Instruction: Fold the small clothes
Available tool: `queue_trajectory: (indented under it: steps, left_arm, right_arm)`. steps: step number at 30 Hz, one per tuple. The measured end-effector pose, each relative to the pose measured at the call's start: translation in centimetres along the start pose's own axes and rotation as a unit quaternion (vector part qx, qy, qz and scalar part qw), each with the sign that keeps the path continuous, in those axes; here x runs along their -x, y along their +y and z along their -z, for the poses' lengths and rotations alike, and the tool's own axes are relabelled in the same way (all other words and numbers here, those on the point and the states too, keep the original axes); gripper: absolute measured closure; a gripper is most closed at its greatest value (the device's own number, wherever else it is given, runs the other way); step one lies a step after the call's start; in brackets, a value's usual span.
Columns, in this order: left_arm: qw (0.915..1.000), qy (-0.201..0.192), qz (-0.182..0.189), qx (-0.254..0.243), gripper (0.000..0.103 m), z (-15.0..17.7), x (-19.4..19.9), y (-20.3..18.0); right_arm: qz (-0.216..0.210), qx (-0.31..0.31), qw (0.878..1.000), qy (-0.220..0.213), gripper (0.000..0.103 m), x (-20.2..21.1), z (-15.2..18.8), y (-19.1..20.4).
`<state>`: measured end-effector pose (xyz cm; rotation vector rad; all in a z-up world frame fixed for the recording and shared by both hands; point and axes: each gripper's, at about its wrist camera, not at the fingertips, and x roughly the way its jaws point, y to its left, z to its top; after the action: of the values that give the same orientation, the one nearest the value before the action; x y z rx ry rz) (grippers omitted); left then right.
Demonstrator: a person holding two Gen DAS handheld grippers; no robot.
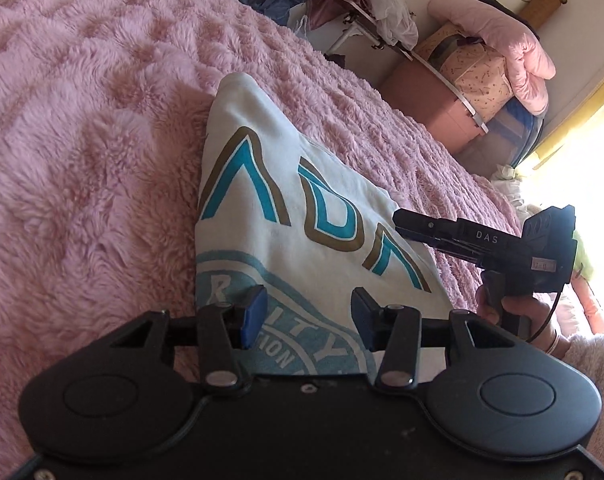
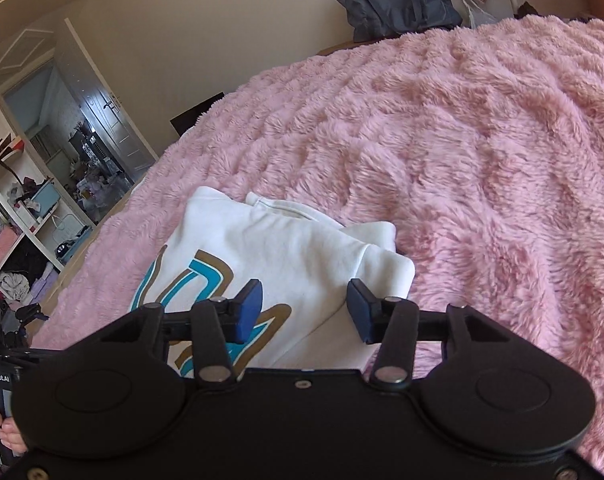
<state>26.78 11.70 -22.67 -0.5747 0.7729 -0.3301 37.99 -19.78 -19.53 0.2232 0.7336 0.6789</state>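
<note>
Blue pads (image 1: 250,316) of the left gripper (image 1: 306,318) stand apart at the bottom of the left wrist view, nothing pinched between them, and they hang above the printed front of the white sweatshirt (image 1: 302,216). In the right wrist view the right gripper (image 2: 306,310) shows the same: jaws parted, no cloth caught, hovering over the garment's plain white part beside the teal and brown lettering. Seen from the left camera, the right gripper (image 1: 405,220) reaches in from the right edge, held by a hand (image 1: 513,308), its tip over the sweatshirt's right border; whether it touches the fabric cannot be told

The sweatshirt (image 2: 286,248) lies folded into a compact shape on the fluffy pink blanket (image 1: 82,140) that covers the bed, with a sleeve tucked along its far side in the right view

Beyond the bed's far edge sits a dark blue bag (image 2: 401,2) against the wall. Farther right in the left view, a pink quilt (image 1: 505,44) is piled on a patterned bundle above a brown box (image 1: 429,96). To the left in the right view, white shelves (image 2: 26,216) stand by an open doorway (image 2: 86,120)
</note>
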Motion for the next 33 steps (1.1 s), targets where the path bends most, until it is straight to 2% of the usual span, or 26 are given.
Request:
queue_trajectory:
  steps: [4,8,12,15,17,21,24,28,33]
  left_arm:
    - [0.9999,-0.006,-0.002,-0.011,0.055,-0.7,1.7,-1.2]
    - [0.9995,0.0,-0.002,-0.033,0.055,0.7,4.0,-3.1]
    - [0.998,0.011,-0.02,-0.059,0.054,3.4,5.5,-4.6]
    - [0.9969,0.026,-0.037,-0.065,0.054,5.4,5.1,-4.5]
    - [0.9967,0.039,-0.042,-0.057,0.054,6.3,4.4,-3.9]
    - [0.9972,0.044,-0.045,-0.04,0.053,7.4,3.6,-2.7]
    - [0.9976,0.049,-0.038,-0.029,0.053,7.3,3.6,-2.3]
    - [0.9967,0.057,-0.043,-0.038,0.053,7.5,3.5,-2.0]
    - [0.9968,0.052,-0.047,-0.038,0.053,7.0,4.1,-2.7]
  right_arm:
    - [0.01,-0.012,1.0,-0.014,0.053,1.6,0.0,1.1]
    - [-0.022,0.03,0.999,-0.038,0.051,6.0,0.2,4.7]
    - [-0.038,0.068,0.996,-0.041,0.05,10.0,2.7,8.5]
    - [-0.021,0.115,0.993,-0.028,0.05,11.4,5.3,10.9]
    - [-0.013,0.118,0.993,-0.015,0.05,11.3,7.1,11.6]
    - [0.01,0.09,0.996,0.012,0.051,9.8,10.2,11.2]
    - [0.045,0.077,0.996,0.026,0.055,8.7,12.1,10.2]
    - [0.046,0.031,0.998,0.03,0.057,8.4,13.7,8.5]
    - [0.054,0.035,0.997,0.033,0.06,8.4,14.4,8.4]
